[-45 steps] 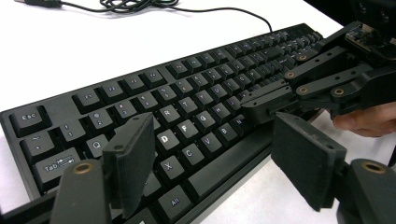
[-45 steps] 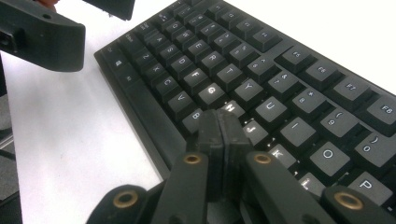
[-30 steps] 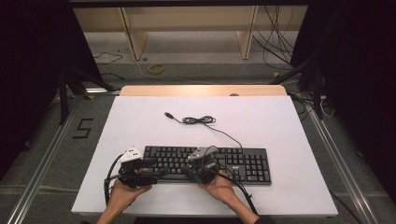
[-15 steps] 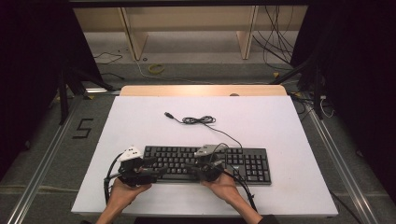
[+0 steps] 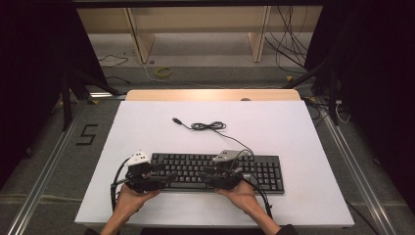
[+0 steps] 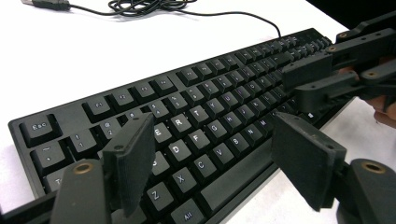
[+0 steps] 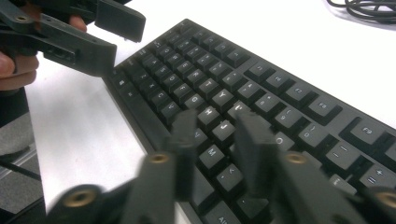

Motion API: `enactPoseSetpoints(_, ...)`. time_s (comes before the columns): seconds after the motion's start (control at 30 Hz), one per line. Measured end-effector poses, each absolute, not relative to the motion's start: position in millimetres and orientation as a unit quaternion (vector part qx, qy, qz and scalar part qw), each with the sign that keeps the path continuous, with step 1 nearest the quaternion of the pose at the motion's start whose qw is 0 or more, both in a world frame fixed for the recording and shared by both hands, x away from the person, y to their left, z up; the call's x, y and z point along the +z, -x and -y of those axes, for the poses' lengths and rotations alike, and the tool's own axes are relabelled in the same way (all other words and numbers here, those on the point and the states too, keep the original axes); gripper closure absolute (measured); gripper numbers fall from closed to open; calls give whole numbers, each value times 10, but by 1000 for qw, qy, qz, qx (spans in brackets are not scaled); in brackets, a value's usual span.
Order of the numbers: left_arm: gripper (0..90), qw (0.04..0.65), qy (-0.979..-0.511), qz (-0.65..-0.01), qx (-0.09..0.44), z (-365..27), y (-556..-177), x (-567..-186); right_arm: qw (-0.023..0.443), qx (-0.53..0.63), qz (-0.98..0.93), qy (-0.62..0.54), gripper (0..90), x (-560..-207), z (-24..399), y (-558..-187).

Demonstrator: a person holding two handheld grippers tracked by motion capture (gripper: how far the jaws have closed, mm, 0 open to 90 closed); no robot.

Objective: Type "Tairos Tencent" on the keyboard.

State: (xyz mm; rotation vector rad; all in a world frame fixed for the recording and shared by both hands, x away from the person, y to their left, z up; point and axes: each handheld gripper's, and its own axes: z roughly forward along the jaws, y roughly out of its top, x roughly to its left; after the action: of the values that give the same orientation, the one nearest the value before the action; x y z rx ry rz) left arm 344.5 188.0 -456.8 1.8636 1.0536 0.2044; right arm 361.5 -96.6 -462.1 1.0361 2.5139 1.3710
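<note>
A black keyboard (image 5: 254, 169) lies near the table's front edge, and its cable (image 5: 208, 126) coils behind it and ends in a USB plug. My left gripper (image 5: 164, 178) is open, its jaws (image 6: 215, 140) spread wide just above the left letter keys. My right gripper (image 5: 206, 172) hovers over the middle keys. Its jaws (image 7: 217, 123) have just been opening and stand a little apart with nothing between them. Each gripper view also shows the other gripper: the right gripper (image 6: 317, 79) at the upper right, the left gripper (image 7: 93, 37) at the upper left.
The white table (image 5: 147, 127) stretches behind the keyboard, with a wooden strip (image 5: 210, 94) along its far edge. Beyond it are wooden shelf legs and loose cables on the floor. Dark curtains hang on both sides.
My right hand has shifted slightly to the right along the keyboard. The left hand has stayed where it was.
</note>
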Motion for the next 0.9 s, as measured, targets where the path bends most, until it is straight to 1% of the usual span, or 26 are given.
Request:
enactPoseSetpoints(0.03,305,475,-762,-431,84,-1880,-3445,-4568,48,450,-825,-340,656,-4621,966,-3615)
enactPoseSetpoints(0.07,305,476,-762,-431,84,-1879,-3457,-4564,45,453,-822,-344,610,-4614,996,-3614)
enactPoseSetpoints(0.33,305,477,-762,-430,85,-1864,-3498,-4544,53,460,-815,-350,495,-4578,1116,-3589)
enactPoseSetpoints(0.9,316,467,-770,-427,84,-1751,-3646,-4517,76,476,-801,-355,400,-4502,1353,-3498)
